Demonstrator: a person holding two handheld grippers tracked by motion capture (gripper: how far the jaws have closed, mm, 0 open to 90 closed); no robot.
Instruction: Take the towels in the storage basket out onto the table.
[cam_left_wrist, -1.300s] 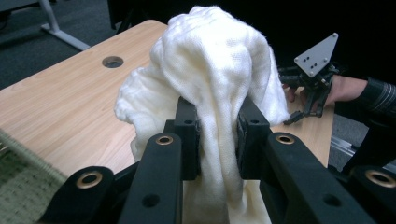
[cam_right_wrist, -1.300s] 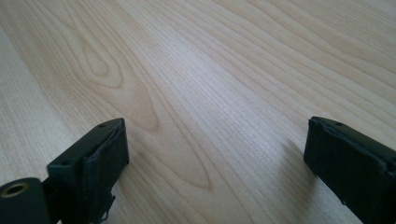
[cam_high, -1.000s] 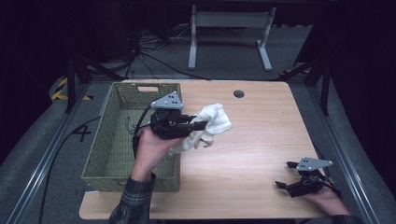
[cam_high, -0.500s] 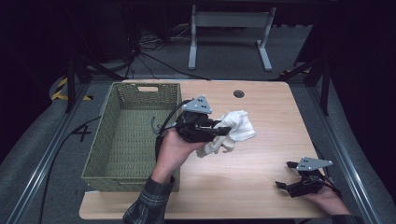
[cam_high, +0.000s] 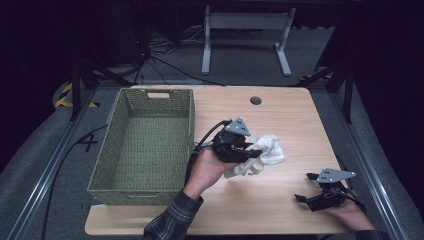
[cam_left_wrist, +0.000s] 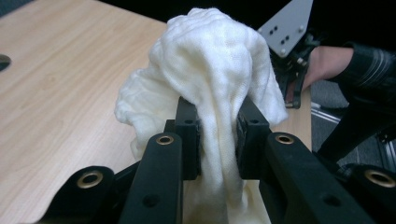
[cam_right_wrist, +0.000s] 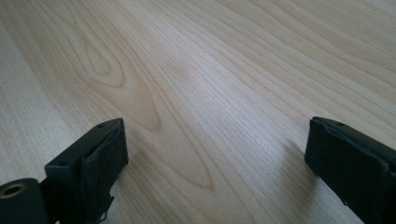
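Nearest the person, the right gripper (cam_high: 305, 199) rests low on the table (cam_high: 300, 125) at its front right corner, jaws spread wide with nothing but bare wood between them in the right gripper view. It sits where it sat a second ago.

Farther in, the left gripper (cam_high: 257, 153) has its jaws pinched on a white cloth (cam_high: 267, 152); in the left gripper view the pads (cam_left_wrist: 189, 135) squeeze a narrow fold of the cloth (cam_left_wrist: 210, 70), which bunches up above them and hangs below. The cloth is off the basket (cam_high: 145, 145) and over the middle of the table, its lower part near or touching the wood; I cannot tell which.

Farthest back, the basket stands along the left edge, and it looks empty.

What could go wrong, as I judge it: the grip is on a thin gathered fold, so a quick swing or a snag of the hanging part on the tabletop could pull the cloth free early. Released as it is, it would land in a heap rather than spread out. If the left hand carries on rightward, the cloth could brush the right gripper.

Against the earlier frames, the left hand and cloth have moved from just beside the basket's right wall out toward the table's centre and lower. The squeeze on the cloth looks unchanged.
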